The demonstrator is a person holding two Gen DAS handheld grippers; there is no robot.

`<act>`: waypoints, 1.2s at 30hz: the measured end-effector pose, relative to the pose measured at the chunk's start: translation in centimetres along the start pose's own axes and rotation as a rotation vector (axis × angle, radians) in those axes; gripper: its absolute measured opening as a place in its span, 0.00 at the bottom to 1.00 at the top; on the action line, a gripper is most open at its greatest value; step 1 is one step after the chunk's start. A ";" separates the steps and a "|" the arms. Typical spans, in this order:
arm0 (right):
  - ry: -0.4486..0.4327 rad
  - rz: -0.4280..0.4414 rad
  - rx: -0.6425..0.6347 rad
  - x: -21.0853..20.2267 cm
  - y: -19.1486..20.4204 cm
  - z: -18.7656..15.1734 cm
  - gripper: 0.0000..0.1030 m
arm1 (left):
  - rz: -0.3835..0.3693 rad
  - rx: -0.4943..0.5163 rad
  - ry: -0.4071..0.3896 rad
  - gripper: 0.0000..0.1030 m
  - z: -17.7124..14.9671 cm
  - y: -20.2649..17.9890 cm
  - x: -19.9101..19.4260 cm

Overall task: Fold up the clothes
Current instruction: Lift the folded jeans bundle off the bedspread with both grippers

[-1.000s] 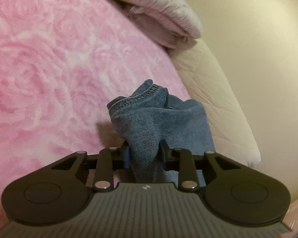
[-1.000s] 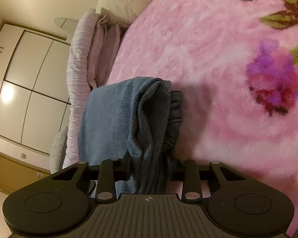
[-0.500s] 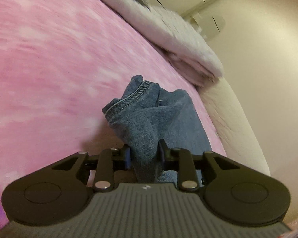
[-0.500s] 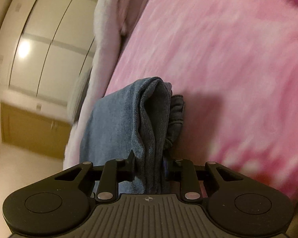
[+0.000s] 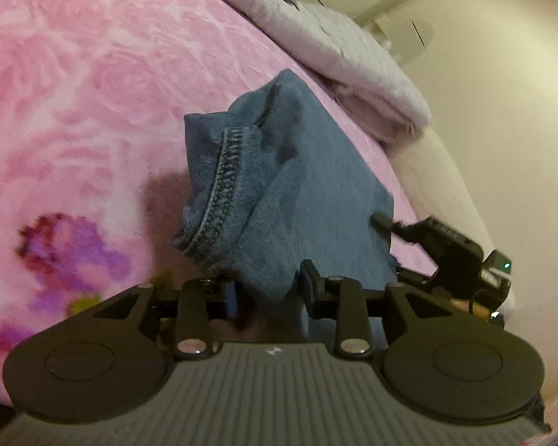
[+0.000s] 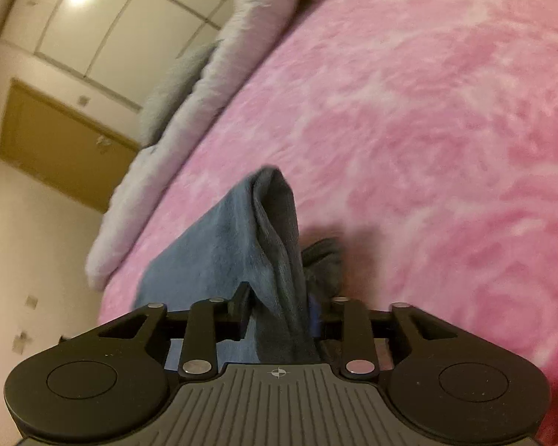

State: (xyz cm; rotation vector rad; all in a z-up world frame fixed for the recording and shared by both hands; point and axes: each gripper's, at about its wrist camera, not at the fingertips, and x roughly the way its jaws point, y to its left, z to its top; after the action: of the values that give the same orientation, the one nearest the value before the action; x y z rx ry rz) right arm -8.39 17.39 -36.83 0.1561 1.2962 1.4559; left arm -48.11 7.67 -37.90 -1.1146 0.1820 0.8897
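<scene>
1. Left wrist view showed the left claw (image 5: pixel 268 286) clamped on a bunched edge of the blue denim garment (image 5: pixel 297 186), which was lifted above the pink floral blanket (image 5: pixel 74 93) on the bed.
2. The right claw (image 6: pixel 282 312) was likewise closed on a gathered fold of the same denim (image 6: pixel 249 230), so the cloth hung between the two claws, clear of the bed in most of what showed.
3. A thick stitched hem (image 5: pixel 223 189) ran beside the left grip; that seam looked like the firmest place to hold.
4. The denim appeared soft but fairly heavy, sagging and creasing under its own weight, unlikely to slip from a tight pinch.
5. Gripping several layers at corners or hems seemed wiser than mid-panel, where the cloth would bunch.
6. Pillows (image 5: pixel 353 48) lay along the bed's far edge.
</scene>
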 end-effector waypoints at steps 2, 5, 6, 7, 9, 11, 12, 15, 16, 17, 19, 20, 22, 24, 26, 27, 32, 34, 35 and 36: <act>-0.049 -0.010 0.000 -1.7 -0.1 -1.3 0.50 | 0.014 0.026 0.031 0.26 0.3 0.6 -1.8; -0.095 -0.006 -0.003 -5.0 -0.2 -4.2 0.50 | 0.029 0.099 -0.018 0.26 1.4 0.4 -4.2; -0.104 -0.002 -0.001 -5.9 -0.1 -5.3 0.50 | 0.034 0.124 -0.036 0.26 1.8 0.4 -5.0; -0.104 -0.001 -0.003 -6.4 0.0 -6.2 0.50 | 0.039 0.148 -0.053 0.27 2.1 0.3 -5.8; -0.089 -0.017 -0.017 -7.0 0.6 -7.8 0.50 | 0.062 0.257 -0.090 0.27 3.8 -0.3 -5.5; -0.071 -0.045 -0.053 -6.7 1.3 -8.3 0.50 | 0.062 0.374 -0.071 0.27 4.9 -1.1 -4.5; -0.065 -0.055 -0.069 -6.5 1.6 -8.3 0.50 | 0.062 0.433 -0.061 0.27 5.4 -1.5 -3.9; -0.044 -0.048 -0.084 -5.8 2.2 -8.0 0.50 | 0.034 0.581 0.037 0.29 6.6 -2.1 -2.0; -0.041 -0.042 -0.083 -5.6 2.2 -7.8 0.50 | 0.046 0.622 0.066 0.29 6.9 -2.1 -1.3; -0.040 -0.043 -0.087 -5.5 2.3 -7.7 0.50 | 0.053 0.657 0.099 0.29 7.2 -2.0 -0.6; -0.023 -0.056 -0.097 -5.4 2.2 -7.7 0.50 | 0.029 0.660 0.142 0.27 7.4 -1.3 0.0; -0.013 -0.059 -0.098 -5.2 2.1 -7.6 0.50 | 0.016 0.660 0.164 0.27 7.5 -0.9 0.3; 0.004 -0.058 -0.095 -4.6 1.8 -7.7 0.50 | -0.002 0.649 0.189 0.17 7.6 -0.2 0.6; 0.002 -0.058 -0.104 -4.2 1.8 -7.7 0.50 | -0.019 0.611 0.163 0.09 7.5 0.7 -0.2; -0.002 -0.058 -0.112 -3.9 1.8 -7.7 0.42 | -0.041 0.559 0.103 0.07 7.5 1.7 -1.9; -0.003 -0.060 -0.110 -3.8 1.7 -7.6 0.23 | -0.053 0.533 0.073 0.07 7.5 2.2 -2.7; -0.008 -0.071 -0.104 -3.4 1.2 -7.4 0.13 | -0.072 0.384 0.023 0.07 7.0 5.0 -3.8; -0.011 -0.075 -0.101 -3.2 1.0 -7.3 0.13 | -0.047 0.315 0.043 0.09 6.9 6.4 -2.2; -0.012 -0.077 -0.100 -3.1 0.9 -7.2 0.13 | -0.043 0.256 0.047 0.09 7.1 7.3 -1.6; -0.013 -0.079 -0.099 -3.1 0.8 -7.2 0.13 | -0.038 0.197 0.051 0.09 7.3 8.1 -1.0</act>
State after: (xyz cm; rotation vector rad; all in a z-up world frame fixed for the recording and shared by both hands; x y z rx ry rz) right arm -12.74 10.88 -37.43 0.0484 1.2045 1.4455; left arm -56.56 14.40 -39.67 -0.9552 0.2836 0.7915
